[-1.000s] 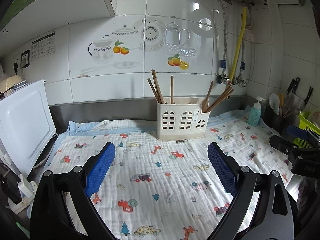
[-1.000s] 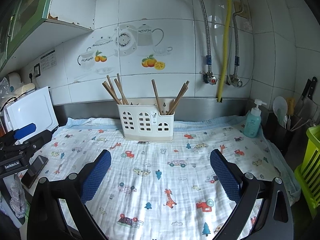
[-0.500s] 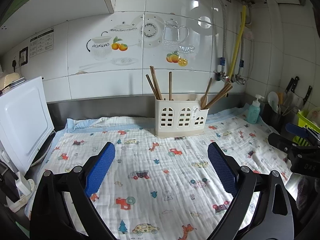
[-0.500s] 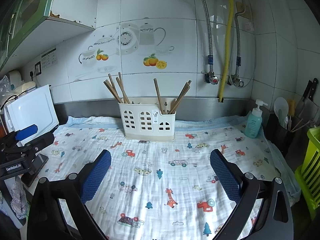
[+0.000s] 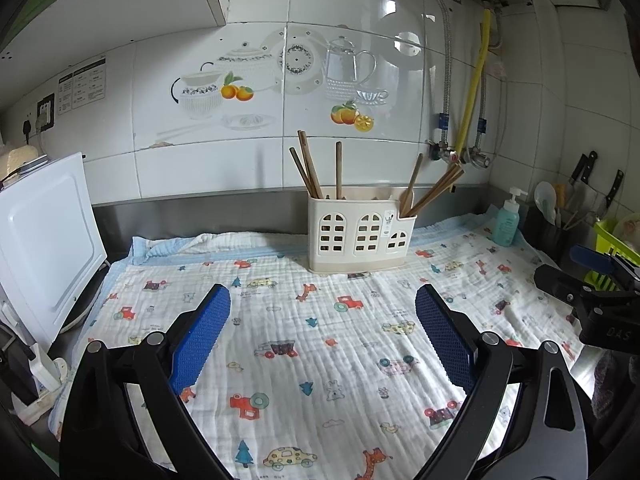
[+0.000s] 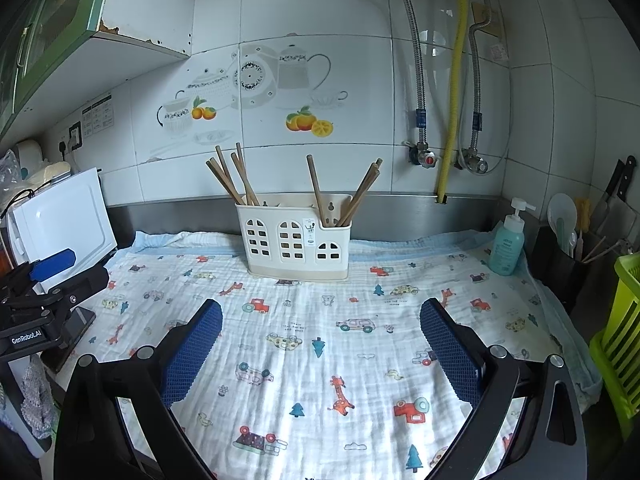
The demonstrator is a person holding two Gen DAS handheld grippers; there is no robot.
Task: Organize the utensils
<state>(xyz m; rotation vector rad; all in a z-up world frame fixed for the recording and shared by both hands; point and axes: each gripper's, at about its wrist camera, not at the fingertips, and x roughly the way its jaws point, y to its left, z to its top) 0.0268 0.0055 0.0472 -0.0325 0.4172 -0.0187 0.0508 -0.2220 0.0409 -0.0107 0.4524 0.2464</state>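
Both tools empty, jaws wide: left tool [image 5: 322,332], right tool [image 6: 320,336]. Chopsticks [image 6: 318,192] stand in caddy [image 6: 294,240] at worktop rear. Approach from above; pinch one stick near its top.

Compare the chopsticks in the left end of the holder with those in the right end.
In the right wrist view, the left-end chopsticks lean leftward, fanned apart; the right-end chopsticks lean rightward, bunched, apart from one stick slanting left. The left compartment of the holder has taller walls; the right one is lower. Both groups are brown, wooden-looking, standing tips-up.
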